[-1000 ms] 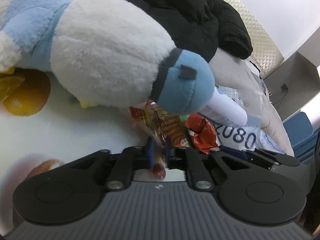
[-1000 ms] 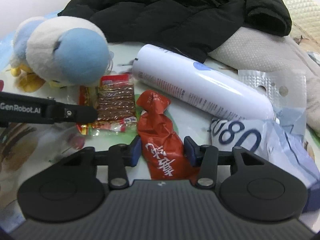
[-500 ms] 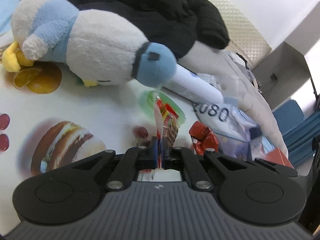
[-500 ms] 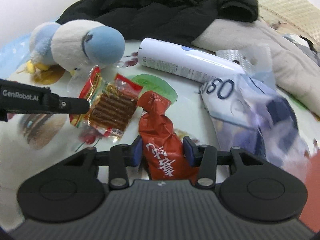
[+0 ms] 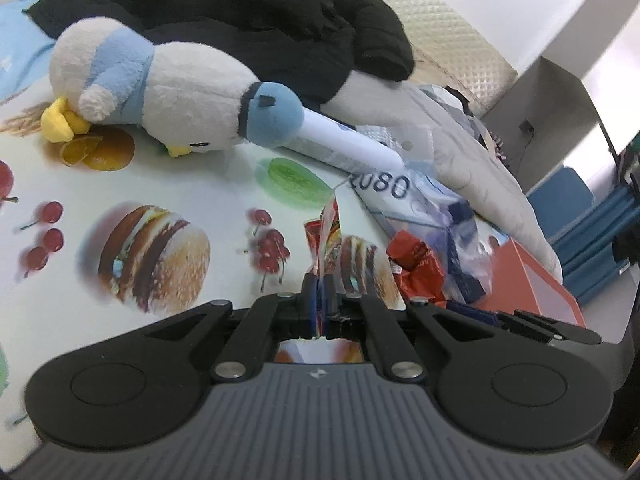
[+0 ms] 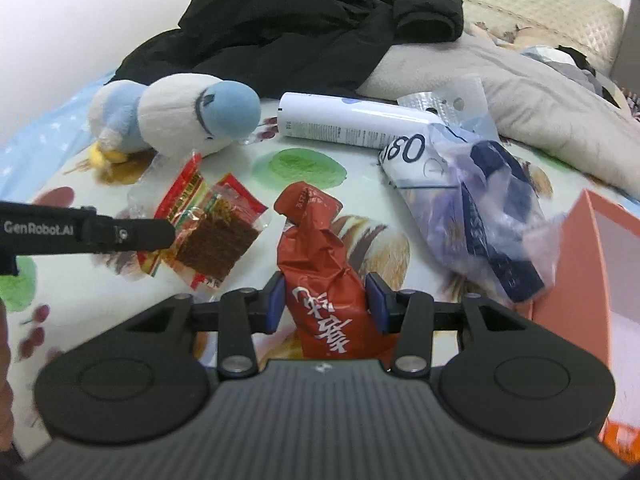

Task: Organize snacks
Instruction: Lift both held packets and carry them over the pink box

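My left gripper (image 5: 319, 285) is shut on the thin edge of a clear snack packet (image 5: 326, 236) with red trim, held edge-on above the printed cloth. Seen from the right wrist, that packet (image 6: 216, 236) shows brown strips inside and hangs from the left gripper's fingers (image 6: 136, 234). My right gripper (image 6: 326, 300) is shut on a crumpled red snack bag (image 6: 320, 264) with white characters, lifted off the cloth. That red bag (image 5: 416, 264) appears at the right of the left wrist view.
A blue and white plush bird (image 6: 180, 114), a white spray can (image 6: 352, 120) and a black jacket (image 6: 304, 28) lie behind. A clear bag of dark blue packets (image 6: 476, 200) lies at right, beside an orange box (image 6: 600, 272).
Both grippers have lifted and pulled back toward the near right with their packets. The plush bird and can now sit farther off, and the orange box has come into view.
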{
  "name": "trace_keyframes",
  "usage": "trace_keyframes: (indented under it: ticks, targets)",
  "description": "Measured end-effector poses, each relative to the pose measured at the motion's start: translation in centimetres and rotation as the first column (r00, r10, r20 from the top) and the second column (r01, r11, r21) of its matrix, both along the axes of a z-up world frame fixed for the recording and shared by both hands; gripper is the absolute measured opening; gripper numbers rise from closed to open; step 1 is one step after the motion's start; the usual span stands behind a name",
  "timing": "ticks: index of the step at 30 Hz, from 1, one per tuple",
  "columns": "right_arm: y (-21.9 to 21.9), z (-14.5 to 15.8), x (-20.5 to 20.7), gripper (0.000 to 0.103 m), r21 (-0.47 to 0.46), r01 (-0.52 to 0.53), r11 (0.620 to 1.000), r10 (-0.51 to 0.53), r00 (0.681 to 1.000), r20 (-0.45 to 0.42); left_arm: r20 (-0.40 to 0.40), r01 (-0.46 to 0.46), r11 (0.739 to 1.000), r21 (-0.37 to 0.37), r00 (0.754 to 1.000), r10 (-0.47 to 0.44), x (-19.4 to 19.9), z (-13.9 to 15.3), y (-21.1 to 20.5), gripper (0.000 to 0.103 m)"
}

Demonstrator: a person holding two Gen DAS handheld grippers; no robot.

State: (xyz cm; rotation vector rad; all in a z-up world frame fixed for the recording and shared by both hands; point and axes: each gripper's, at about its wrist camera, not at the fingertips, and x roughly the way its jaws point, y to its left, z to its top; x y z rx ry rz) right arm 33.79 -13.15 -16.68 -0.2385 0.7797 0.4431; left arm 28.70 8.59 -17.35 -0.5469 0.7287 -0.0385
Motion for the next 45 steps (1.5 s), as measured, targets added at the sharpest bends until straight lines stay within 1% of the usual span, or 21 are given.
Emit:
trace_keyframes:
  ticks: [2, 9, 13, 20, 24, 27, 32, 37, 45]
  targets:
    - [-0.1, 0.5, -1.2, 0.046, 0.007, 0.004, 1.0, -0.004, 1.0, 0.009, 0.001, 0.007, 1.0, 0.02, 1.0, -0.007, -1.0, 0.6, -0.2, 0.002]
    - [-0.9, 2.5, -5.1, 0.046, 0.073, 0.048, 0.996, -0.049, 0.999, 0.019, -0.002, 0.025, 0.999, 0.026, 1.0, -0.025, -4.5, 2.6, -1.2, 0.002]
    - [-1.5, 3.9, -7.4, 0.046, 0.1, 0.076, 0.992, -0.08, 0.996, 0.036, 0.003, 0.042, 0.998, 0.047, 0.999, -0.043, -6.4, 4.0, -2.1, 0.002]
    - [-3.0, 5.6, -11.6, 0.046, 0.139, 0.132, 0.981, -0.137, 0.99, 0.031, 0.015, 0.079, 0.993, 0.082, 0.997, -0.081, -9.8, 6.5, -3.5, 0.002]
    - [-4.2, 6.5, -13.2, 0.046, 0.177, 0.182, 0.967, -0.188, 0.982, 0.021, 0.016, 0.101, 0.991, 0.089, 0.995, -0.103, -11.3, 7.3, -4.4, 0.002]
    - [-4.8, 7.4, -14.4, 0.046, 0.188, 0.199, 0.962, -0.208, 0.978, 0.029, 0.018, 0.132, 0.986, 0.098, 0.991, -0.135, -12.5, 8.0, -5.5, 0.002]
    - [-5.8, 8.5, -16.7, 0.046, 0.195, 0.217, 0.957, -0.229, 0.972, 0.043, 0.035, 0.153, 0.984, 0.093, 0.987, -0.157, -14.2, 9.5, -6.7, 0.002]
    - [-7.2, 10.0, -18.7, 0.046, 0.215, 0.253, 0.943, -0.271, 0.961, 0.058, 0.066, 0.189, 0.976, 0.105, 0.978, -0.196, -15.4, 11.8, -8.5, 0.002]
    - [-10.2, 12.6, -21.3, 0.046, 0.249, 0.311, 0.917, -0.345, 0.933, 0.105, 0.107, 0.263, 0.958, 0.113, 0.955, -0.275, -16.5, 15.1, -12.5, 0.002]
